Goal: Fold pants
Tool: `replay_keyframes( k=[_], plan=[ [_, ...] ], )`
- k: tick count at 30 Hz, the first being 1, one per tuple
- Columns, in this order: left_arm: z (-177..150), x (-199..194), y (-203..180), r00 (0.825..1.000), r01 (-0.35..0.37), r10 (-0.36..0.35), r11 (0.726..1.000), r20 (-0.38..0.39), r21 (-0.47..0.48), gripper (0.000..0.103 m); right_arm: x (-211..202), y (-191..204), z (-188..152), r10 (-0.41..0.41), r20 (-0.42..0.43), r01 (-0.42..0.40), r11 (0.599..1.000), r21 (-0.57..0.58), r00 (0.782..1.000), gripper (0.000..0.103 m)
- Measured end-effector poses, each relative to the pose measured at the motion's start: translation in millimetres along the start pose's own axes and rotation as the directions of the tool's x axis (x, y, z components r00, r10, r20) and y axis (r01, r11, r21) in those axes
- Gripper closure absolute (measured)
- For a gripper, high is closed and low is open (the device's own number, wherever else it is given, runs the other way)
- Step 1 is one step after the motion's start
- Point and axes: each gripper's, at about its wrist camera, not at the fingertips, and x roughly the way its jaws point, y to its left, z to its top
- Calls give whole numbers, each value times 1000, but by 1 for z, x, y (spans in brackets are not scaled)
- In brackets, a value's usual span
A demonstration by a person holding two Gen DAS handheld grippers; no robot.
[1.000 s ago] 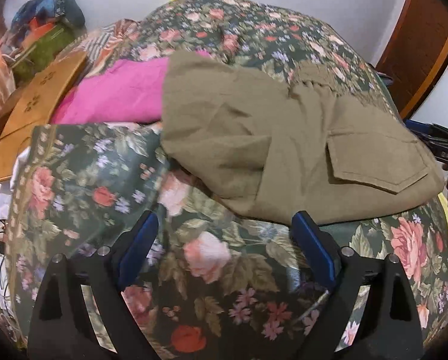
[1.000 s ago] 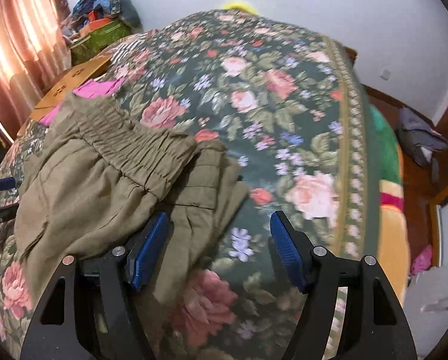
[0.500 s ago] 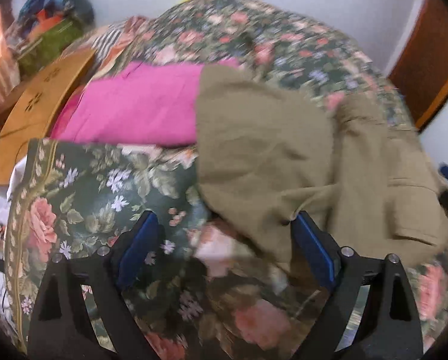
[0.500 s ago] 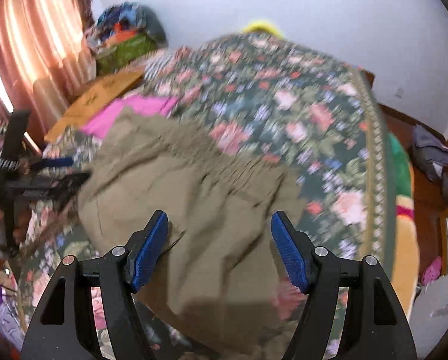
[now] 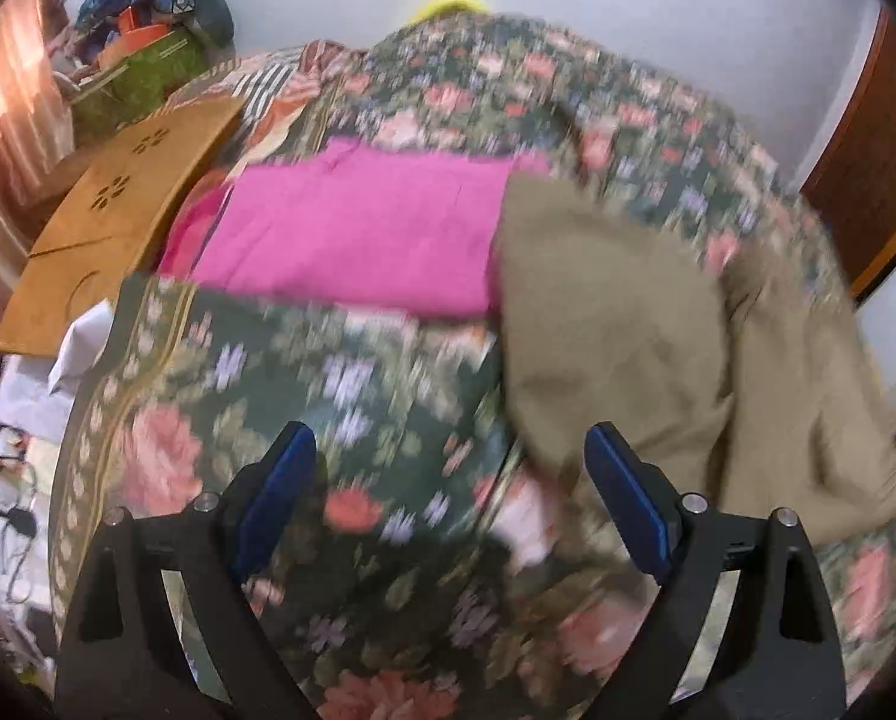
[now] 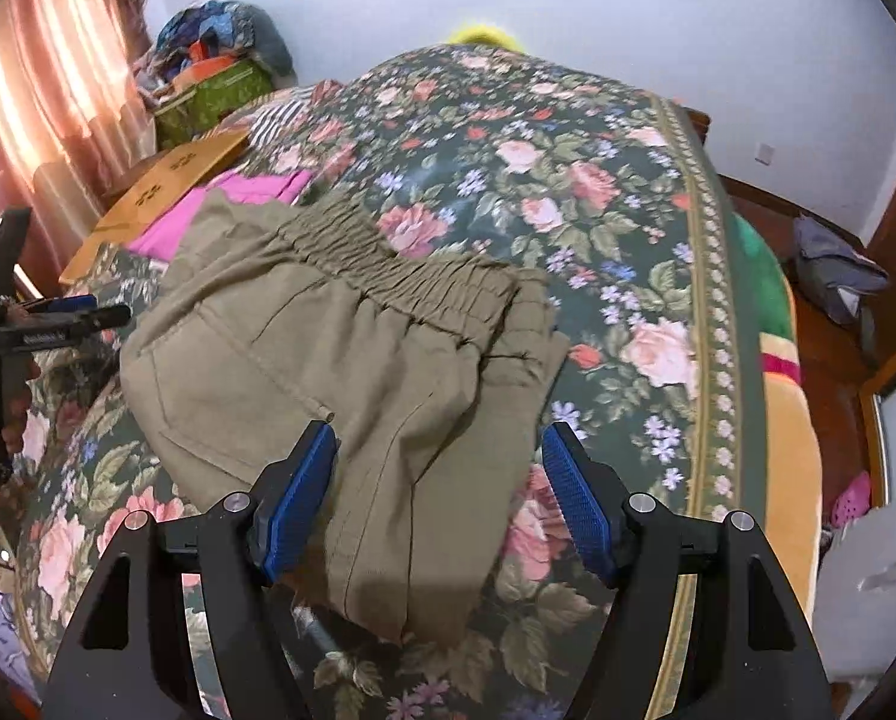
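Right wrist: I hold both grippers (image 6: 438, 501) (image 5: 448, 495) released; folded pants (image 6: 339, 354) may slump unrestrained.

We carry two of the same tools. The right gripper (image 6: 438, 492) has a black frame with two arms that spread like a fork, and each arm has a triangular opening. Its fingers (image 6: 574, 501) carry blue pads with a fine ribbed texture. Small round silver screws sit on the black arms. The left gripper (image 5: 451, 495) has the same black frame, blue pads and silver screws, but there the picture is blurred.
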Motion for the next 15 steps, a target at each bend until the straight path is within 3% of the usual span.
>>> replay_keyframes(
  k=[4,7,11,15],
  plan=[
    [35,17,-18,998,68,-68,998,9,16,10,-7,-2,6,-13,37,12,1000,17,999,35],
    [55,46,-35,998,67,-66,997,-25,44,10,-4,-2,6,1,42,-2,1000,26,999,35],
    [72,84,-49,999,-10,15,995,-42,97,9,13,-3,1,15,-2,-15,999,33,1000,35],
    [83,106,-36,994,-93,98,990,-44,109,9,18,-5,-5,35,-18,-34,998,44,999,35]
  ],
)
